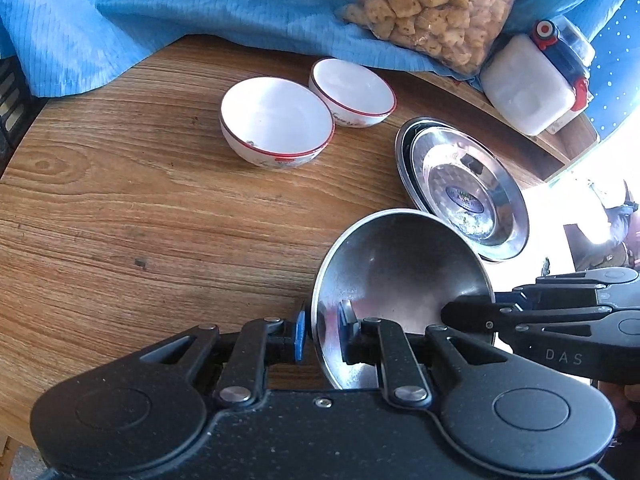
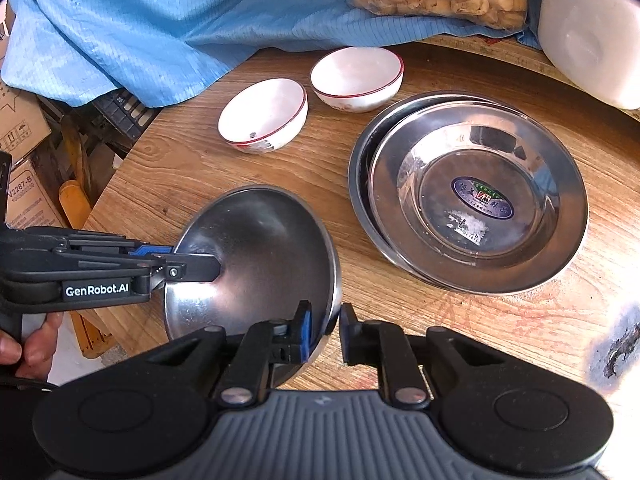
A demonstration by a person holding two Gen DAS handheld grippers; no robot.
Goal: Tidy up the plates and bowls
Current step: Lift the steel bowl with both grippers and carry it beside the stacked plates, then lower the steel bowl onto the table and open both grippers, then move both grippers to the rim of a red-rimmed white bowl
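Steel bowl [image 2: 256,256] sits tilted just above the surface [image 1: 140,220], beside the stacked steel plates [image 2: 480,200]. Left gripper [image 1: 320,334] and right gripper [image 2: 325,330] each pinch its thin rim. Judged light, rigid, slippery; opposite rim holds suit it.
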